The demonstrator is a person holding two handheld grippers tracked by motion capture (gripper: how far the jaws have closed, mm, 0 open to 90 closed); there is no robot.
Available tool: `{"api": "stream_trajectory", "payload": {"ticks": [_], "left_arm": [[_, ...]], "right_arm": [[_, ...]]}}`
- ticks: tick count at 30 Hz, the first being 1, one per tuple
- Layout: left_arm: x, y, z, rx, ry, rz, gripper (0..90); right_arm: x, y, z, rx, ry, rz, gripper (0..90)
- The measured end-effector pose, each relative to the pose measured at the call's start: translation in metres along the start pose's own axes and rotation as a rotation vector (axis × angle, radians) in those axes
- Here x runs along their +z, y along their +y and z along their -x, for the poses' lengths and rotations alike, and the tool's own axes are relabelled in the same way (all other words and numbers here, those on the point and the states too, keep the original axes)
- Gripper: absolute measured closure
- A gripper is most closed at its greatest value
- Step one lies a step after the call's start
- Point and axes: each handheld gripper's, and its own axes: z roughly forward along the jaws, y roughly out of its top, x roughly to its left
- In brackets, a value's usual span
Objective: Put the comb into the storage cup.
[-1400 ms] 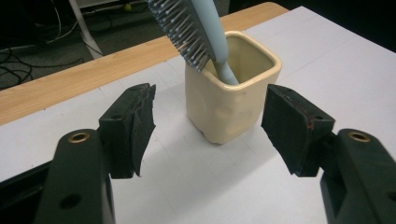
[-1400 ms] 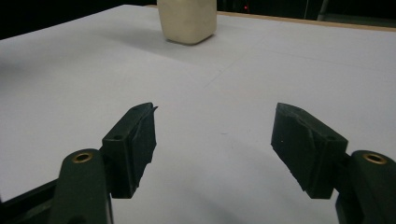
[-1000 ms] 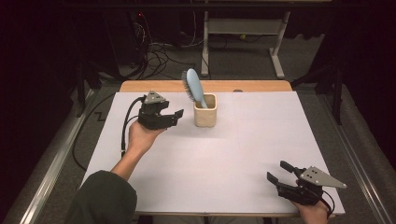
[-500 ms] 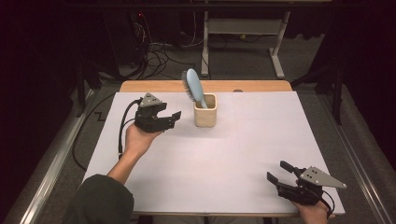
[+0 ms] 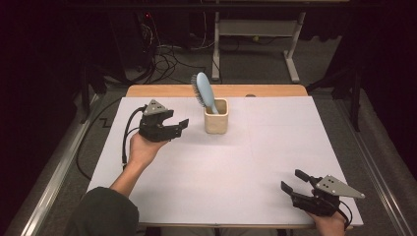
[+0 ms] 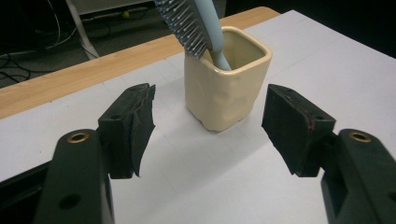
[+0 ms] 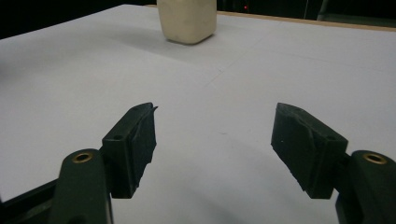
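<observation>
A cream square cup (image 5: 216, 117) stands at the back middle of the white table (image 5: 236, 167). A light blue hairbrush (image 5: 204, 92) leans in it, head up and tilted left. In the left gripper view the cup (image 6: 226, 91) sits just beyond the jaws with the brush (image 6: 196, 23) rising from it. My left gripper (image 5: 180, 126) hovers a short way left of the cup, open and empty, its jaws pointing at it. My right gripper (image 5: 294, 181) rests near the front right corner, open with nothing between its pads; the cup (image 7: 187, 19) is far ahead of it.
A wooden strip (image 5: 216, 90) edges the table's far side. Beyond it are cables (image 5: 162, 54) and a white table frame (image 5: 255, 34) on a dark floor. A metal rail (image 5: 59, 167) runs along the left side.
My left gripper has drifted slightly left, away from the cup. The right gripper, cup and brush have stayed where they were.
</observation>
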Motion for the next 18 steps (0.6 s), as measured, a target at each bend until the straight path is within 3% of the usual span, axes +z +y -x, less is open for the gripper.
{"api": "stream_trajectory", "payload": {"ticks": [18], "left_arm": [[-0.0077, -0.0063, -0.0032, -0.007, 0.002, 0.001, 34.6]], "right_arm": [[0.0001, 0.0000, -0.0001, 0.001, 0.000, 0.001, 31.5]]}}
